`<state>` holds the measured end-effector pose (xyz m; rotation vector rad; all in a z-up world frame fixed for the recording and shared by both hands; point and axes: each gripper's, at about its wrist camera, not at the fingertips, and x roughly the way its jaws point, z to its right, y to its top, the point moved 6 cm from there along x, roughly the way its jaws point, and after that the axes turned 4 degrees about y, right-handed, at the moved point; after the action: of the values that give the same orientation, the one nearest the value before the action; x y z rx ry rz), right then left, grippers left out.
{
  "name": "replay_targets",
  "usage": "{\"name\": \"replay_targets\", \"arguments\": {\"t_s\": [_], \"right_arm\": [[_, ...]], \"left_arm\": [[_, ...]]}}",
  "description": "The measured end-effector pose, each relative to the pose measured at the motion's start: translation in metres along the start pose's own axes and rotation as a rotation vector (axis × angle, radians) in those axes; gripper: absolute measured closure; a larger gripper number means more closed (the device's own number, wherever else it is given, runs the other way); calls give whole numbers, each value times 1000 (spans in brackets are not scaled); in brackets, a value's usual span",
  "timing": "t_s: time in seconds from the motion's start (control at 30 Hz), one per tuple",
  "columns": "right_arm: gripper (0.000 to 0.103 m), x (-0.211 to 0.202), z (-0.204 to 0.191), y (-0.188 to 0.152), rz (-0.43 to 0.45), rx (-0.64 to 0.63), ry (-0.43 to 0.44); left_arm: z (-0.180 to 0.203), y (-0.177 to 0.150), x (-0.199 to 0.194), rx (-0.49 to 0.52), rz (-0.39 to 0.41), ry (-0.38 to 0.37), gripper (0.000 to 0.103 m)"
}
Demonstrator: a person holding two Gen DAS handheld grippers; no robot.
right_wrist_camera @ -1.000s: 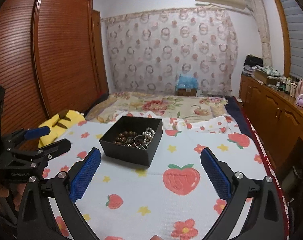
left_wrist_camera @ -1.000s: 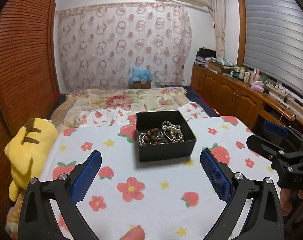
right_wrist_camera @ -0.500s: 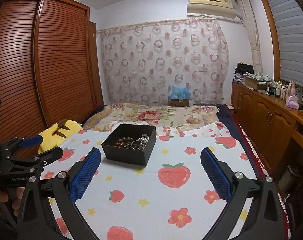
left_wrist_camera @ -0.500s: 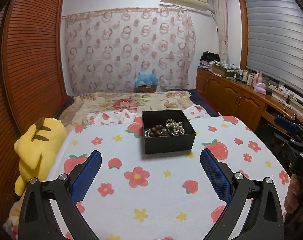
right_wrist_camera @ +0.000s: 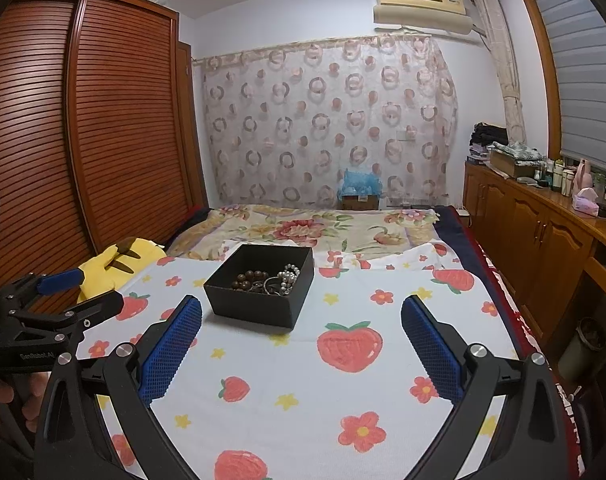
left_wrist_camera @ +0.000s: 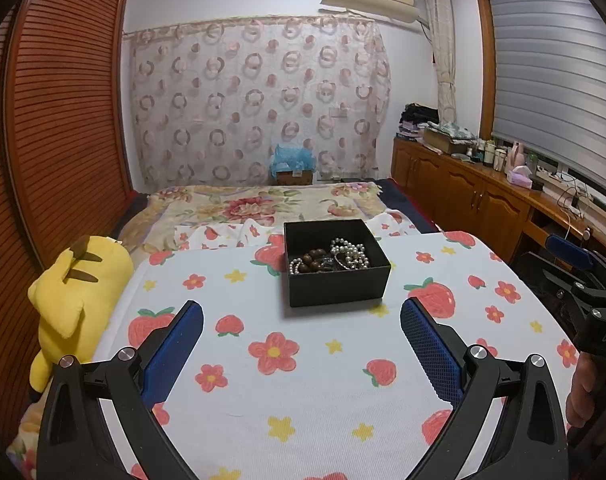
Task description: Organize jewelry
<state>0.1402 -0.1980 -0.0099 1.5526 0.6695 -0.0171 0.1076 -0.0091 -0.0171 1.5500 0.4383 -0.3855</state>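
Note:
A black open box [left_wrist_camera: 337, 290] [right_wrist_camera: 251, 306] stands on the strawberry-print cloth [left_wrist_camera: 303, 392] [right_wrist_camera: 343, 384]. Inside lie a brown bead bracelet [left_wrist_camera: 315, 261] [right_wrist_camera: 247, 279], a pearl string [left_wrist_camera: 353, 254] [right_wrist_camera: 289, 276] and some tangled metal pieces. My left gripper [left_wrist_camera: 301, 314] is open with nothing between its blue pads, held back from the box's near side. My right gripper [right_wrist_camera: 301, 312] is open too, empty, the box just beyond its left finger. Each gripper shows at the edge of the other's view: left gripper [right_wrist_camera: 67, 292], right gripper [left_wrist_camera: 575, 264].
A yellow plush toy [left_wrist_camera: 77, 292] lies at the cloth's left edge beside a wooden slatted wardrobe [left_wrist_camera: 59, 128]. Behind the box is a floral bedspread [left_wrist_camera: 263, 208]. A wooden cabinet [left_wrist_camera: 483, 200] with bottles runs along the right wall. A hand [left_wrist_camera: 591, 392] holds the right tool.
Both grippers have pulled back and risen, so the box looks smaller and farther away. Both stay open and empty. The jewelry in the box has not moved.

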Motion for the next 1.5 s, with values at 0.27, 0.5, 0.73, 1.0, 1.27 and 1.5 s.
{"name": "replay_targets", "arguments": {"t_s": [0.27, 0.5, 0.73, 1.0, 1.27, 1.5], "right_arm": [[2, 0, 0, -1, -1, 0, -1], [2, 0, 0, 0, -1, 0, 0], [2, 0, 0, 1, -1, 1, 0], [2, 0, -1, 0, -1, 0, -1], [2, 0, 0, 1, -1, 0, -1], [2, 0, -1, 0, -2, 1, 0]], "left_arm": [[0, 0, 0, 0, 1, 0, 8], [7, 0, -5, 9, 12, 0, 8], [10, 3, -11, 11, 19, 0, 8], [11, 3, -11, 12, 18, 2, 8], [10, 2, -11, 12, 19, 0, 8], [10, 2, -11, 12, 21, 1, 8]]}}
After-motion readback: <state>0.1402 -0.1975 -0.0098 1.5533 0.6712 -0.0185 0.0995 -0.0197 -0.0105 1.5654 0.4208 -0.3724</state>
